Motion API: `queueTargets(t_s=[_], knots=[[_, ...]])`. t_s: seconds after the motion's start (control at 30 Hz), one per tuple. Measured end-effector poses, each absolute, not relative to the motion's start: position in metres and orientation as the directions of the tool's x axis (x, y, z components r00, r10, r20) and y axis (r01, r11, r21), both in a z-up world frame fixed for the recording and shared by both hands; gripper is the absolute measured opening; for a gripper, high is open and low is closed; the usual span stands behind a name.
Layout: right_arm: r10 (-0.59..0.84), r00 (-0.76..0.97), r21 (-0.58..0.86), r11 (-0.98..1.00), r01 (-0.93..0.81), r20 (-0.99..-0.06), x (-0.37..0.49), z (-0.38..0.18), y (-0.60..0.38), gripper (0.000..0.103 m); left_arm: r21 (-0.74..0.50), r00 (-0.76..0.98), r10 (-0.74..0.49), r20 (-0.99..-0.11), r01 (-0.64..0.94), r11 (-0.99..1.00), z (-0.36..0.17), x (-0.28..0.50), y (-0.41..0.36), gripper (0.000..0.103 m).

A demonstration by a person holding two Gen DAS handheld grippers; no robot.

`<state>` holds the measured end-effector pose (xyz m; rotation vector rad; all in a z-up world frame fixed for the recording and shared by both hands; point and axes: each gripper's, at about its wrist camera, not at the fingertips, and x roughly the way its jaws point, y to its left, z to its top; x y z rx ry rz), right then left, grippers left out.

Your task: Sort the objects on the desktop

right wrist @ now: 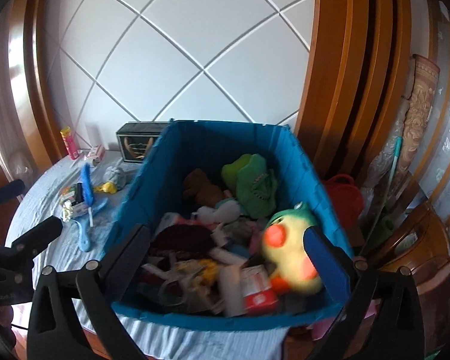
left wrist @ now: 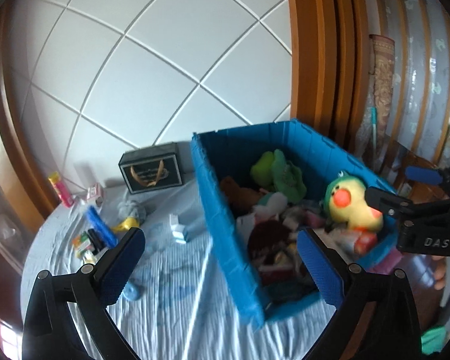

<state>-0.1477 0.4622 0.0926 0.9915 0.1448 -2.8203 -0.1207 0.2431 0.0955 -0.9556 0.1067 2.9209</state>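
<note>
- One blue plastic crate, ribbed walls, sits on the table at centre frame in both views; the table is draped in pale blue wrinkled cloth.
- Two claws. Left claw gapes wide at the bottom of its own view, blue textured pads, nothing between them. Right claw also spread wide, empty; the yellow plush duck lies just beside its right pad, inside the crate at the right wall.
- Duck: one, soft, green hood, orange cheek patch; blurred in the right wrist view.
- Other plush in the crate: one green, one brown, one white. Below them a jumble of small packets and a red-and-white box, too smeared to count.
- Loose on the table, left of the crate: one blue brush, one grey fuzzy lump, one yellow item, one pink-and-yellow tube upright at the wall, one black box with a gold ribbon.
- Small packets by the brush are hard to make out.
</note>
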Motion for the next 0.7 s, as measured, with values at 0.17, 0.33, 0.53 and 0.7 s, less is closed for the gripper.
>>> queueTargets(t_s=[0.17,0.33,0.53,0.7], knots=[[-0.132,-0.773,0.012,-0.987,0.159,-0.620,-0.111,0.069,0.421,0.103,0.068,-0.826,0.004,-0.564,-0.052,-0.996,0.081,-0.081,0.196,0.103],[-0.160,-0.789,0.031,-0.984,0.176,-0.594,-0.074,0.054,0.378,0.103,0.060,-0.828,-0.027,-0.559,-0.009,-0.998,0.067,-0.049,0.159,0.103],[-0.171,-0.804,0.004,-0.979,0.206,-0.569,-0.045,0.041,0.345,0.103,0.042,-0.819,-0.056,-0.571,0.039,-0.998,0.053,-0.031,0.145,0.103],[-0.222,-0.795,0.022,-0.967,0.254,-0.564,-0.031,0.039,0.328,0.103,0.027,-0.810,-0.081,-0.580,0.080,-0.996,0.042,-0.016,0.133,0.103]])
